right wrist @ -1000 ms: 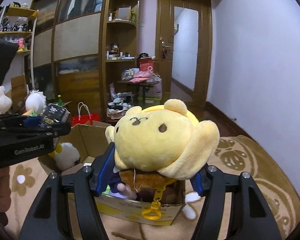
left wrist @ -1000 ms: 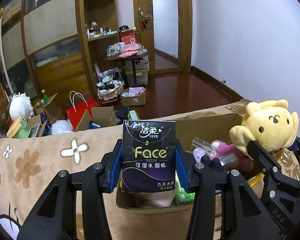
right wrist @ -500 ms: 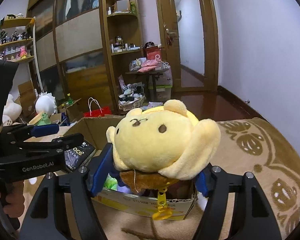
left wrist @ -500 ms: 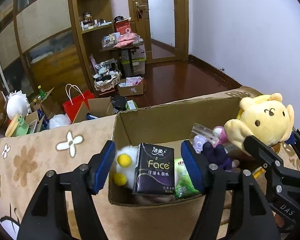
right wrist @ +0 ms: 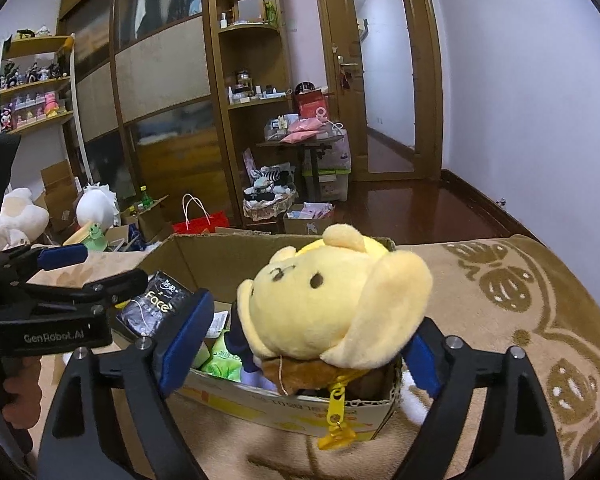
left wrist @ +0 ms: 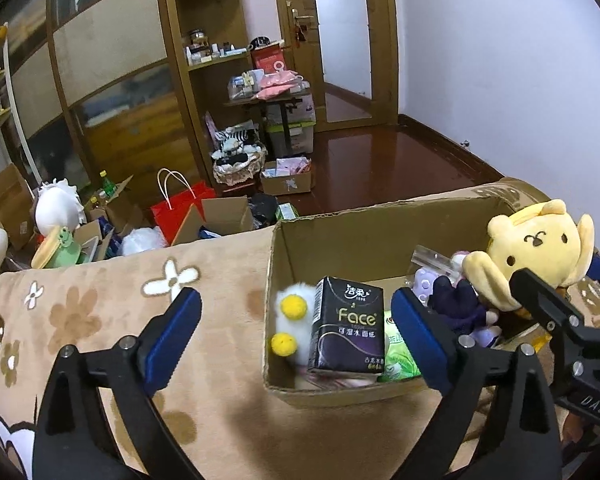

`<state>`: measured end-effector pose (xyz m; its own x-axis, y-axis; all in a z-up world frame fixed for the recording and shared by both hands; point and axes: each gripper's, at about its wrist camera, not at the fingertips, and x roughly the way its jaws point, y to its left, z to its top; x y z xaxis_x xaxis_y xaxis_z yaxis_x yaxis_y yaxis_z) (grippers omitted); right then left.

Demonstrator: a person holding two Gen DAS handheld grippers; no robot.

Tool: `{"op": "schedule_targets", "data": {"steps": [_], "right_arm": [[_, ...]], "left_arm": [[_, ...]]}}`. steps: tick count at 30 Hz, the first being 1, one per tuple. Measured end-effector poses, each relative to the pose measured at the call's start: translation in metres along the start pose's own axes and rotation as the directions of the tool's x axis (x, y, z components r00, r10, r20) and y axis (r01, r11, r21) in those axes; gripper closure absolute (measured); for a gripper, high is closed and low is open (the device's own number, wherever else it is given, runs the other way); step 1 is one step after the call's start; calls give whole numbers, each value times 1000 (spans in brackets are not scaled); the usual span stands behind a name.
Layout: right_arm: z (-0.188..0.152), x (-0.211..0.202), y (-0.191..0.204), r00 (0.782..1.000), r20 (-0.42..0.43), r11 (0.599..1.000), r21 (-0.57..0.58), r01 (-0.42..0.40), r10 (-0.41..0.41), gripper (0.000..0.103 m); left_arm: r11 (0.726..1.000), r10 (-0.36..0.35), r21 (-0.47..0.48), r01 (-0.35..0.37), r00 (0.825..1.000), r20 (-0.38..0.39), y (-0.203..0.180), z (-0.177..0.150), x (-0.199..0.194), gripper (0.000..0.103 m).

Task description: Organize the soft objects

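Observation:
An open cardboard box (left wrist: 364, 240) sits on a brown patterned blanket (left wrist: 100, 312). A black "Face" tissue pack (left wrist: 346, 326) stands inside it beside a white plush with yellow spots (left wrist: 294, 320), a green pack (left wrist: 396, 348) and a purple toy (left wrist: 460, 308). My left gripper (left wrist: 296, 336) is open and empty, above the box's near edge. A yellow plush bear (right wrist: 332, 304) rests on the box's right end (right wrist: 284, 408). My right gripper (right wrist: 300, 344) is open around it, with a gap on the left side.
Beyond the blanket's far edge the floor holds a red bag (left wrist: 180, 208), cardboard boxes (left wrist: 216, 220) and white plush toys (left wrist: 56, 208). Wooden shelves (left wrist: 208, 40) and a door (left wrist: 340, 28) stand behind. A white wall (left wrist: 500, 60) is at the right.
My left gripper opened and let the tissue pack drop into the box, then drew back and up. My right gripper opened around the yellow bear, which now sits lower on the box.

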<state>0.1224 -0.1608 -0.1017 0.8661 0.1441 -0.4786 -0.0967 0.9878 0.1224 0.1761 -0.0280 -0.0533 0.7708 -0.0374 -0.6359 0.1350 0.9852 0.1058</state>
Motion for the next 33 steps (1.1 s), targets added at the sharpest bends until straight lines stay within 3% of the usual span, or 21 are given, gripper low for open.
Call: {"op": "schedule_targets", "data": {"steps": [2,6,15,33], "right_arm": [[2,-3,0,1000,9,1000,-5,4,-4,2],[6,-12,4,1000,28,1000,-25,4,-3,0],[15,-43,7,997,71,1000,-15,10,-9,0],[15,-129,6,989,141,999,6,47,-47,0]], "left_arm": [[1000,13,8,-13,1000,5,0,-2,-4,7],[1000,26,-1,-26,1000,8,2,-6,-14,6],[998,47,-54,-45,998,36,17,-12,-49,6],[999,52,-24,-49,988,143,11,-31,-130,6]]}}
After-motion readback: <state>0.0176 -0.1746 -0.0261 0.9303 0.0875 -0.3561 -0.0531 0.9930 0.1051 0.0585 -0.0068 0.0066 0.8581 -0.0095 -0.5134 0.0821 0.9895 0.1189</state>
